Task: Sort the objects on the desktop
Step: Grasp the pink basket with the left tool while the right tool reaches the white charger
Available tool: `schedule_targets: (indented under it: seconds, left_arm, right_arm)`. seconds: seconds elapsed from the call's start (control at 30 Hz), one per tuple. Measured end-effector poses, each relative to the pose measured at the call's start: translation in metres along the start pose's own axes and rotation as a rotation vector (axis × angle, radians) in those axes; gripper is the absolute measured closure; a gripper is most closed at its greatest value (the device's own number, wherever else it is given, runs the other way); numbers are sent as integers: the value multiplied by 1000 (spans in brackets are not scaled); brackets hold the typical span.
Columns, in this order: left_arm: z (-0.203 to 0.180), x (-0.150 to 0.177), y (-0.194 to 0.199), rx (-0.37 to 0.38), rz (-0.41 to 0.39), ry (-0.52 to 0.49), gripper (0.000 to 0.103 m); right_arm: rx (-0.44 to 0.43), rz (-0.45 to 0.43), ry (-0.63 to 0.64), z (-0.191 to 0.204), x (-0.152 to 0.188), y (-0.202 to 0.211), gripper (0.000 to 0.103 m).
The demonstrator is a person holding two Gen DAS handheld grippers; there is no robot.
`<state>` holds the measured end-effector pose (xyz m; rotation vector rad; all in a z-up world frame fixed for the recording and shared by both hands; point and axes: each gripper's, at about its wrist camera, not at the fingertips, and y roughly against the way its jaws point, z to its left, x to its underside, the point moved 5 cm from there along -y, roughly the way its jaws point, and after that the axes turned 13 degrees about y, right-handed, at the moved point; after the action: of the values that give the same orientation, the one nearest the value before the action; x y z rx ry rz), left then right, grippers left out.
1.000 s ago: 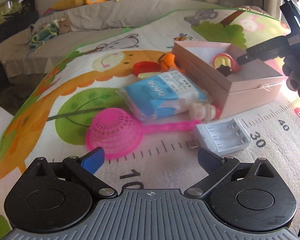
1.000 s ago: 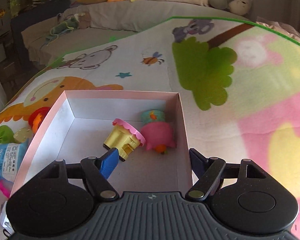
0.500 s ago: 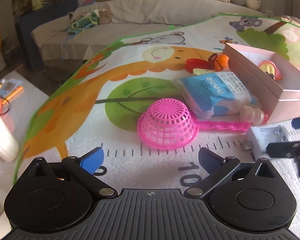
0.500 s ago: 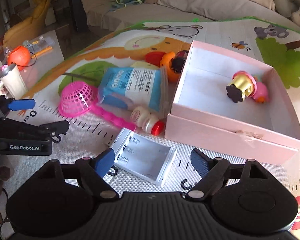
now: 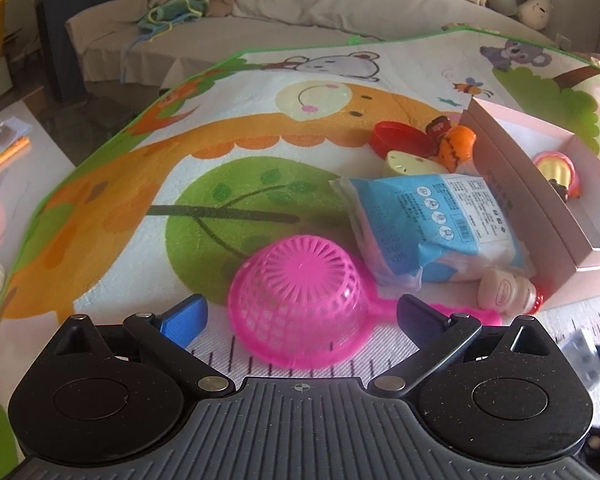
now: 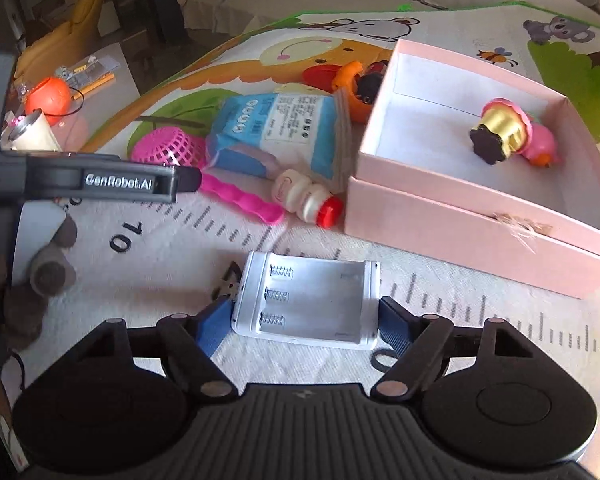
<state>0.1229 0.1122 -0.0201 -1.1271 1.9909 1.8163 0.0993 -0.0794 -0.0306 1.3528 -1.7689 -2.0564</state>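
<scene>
Right gripper (image 6: 304,320): jaws spread, straddling white battery charger (image 6: 306,304).
Left gripper (image 5: 302,314): spread, over pink strainer (image 5: 300,300).

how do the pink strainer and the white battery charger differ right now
The strainer is a round pink mesh bowl lying upside down; the charger is a flat white box, slots facing up. The strainer has a long handle; the charger has none. The strainer is between the left gripper's fingers, the charger between the right gripper's. Both lie on the mat.
</scene>
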Motion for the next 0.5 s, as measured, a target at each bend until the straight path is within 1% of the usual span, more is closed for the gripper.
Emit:
schedule_targets:
  seconds: [0.07, 0.13, 0.2, 0.23, 0.3, 0.37, 0.4, 0.43, 0.5]
  left_arm:
    - [-2, -3, -4, -12, -3, -1, 0]
    - [-2, -5, -5, -7, -2, -9, 1]
    - [1, -6, -3, -1, -10, -36, 10]
    - [2, -7, 0, 13, -16, -52, 20]
    - [7, -8, 8, 18, -21, -102, 32]
    - [12, -6, 14, 30, -22, -157, 32]
    - [16, -3, 18, 50, -19, -195, 32]
    - [18, 0, 22, 86, -10, -231, 32]
    - [25, 10, 34, 200, 34, -302, 32]
  right_arm:
    - [8, 18, 19, -5, 10, 5, 24]
    - [-5, 26, 24, -7, 17, 10, 24]
    - [-22, 23, 41, -7, 19, 15, 23]
    - [-23, 15, 50, -6, 19, 18, 23]
    - [-19, -8, 62, -5, 17, 23, 20]
    - [-12, -31, 69, -4, 13, 26, 19]
    - [-9, -38, 70, -3, 11, 28, 19]
    - [-7, -48, 77, -2, 9, 29, 19]
    - [3, -77, 105, 2, 3, 34, 19]
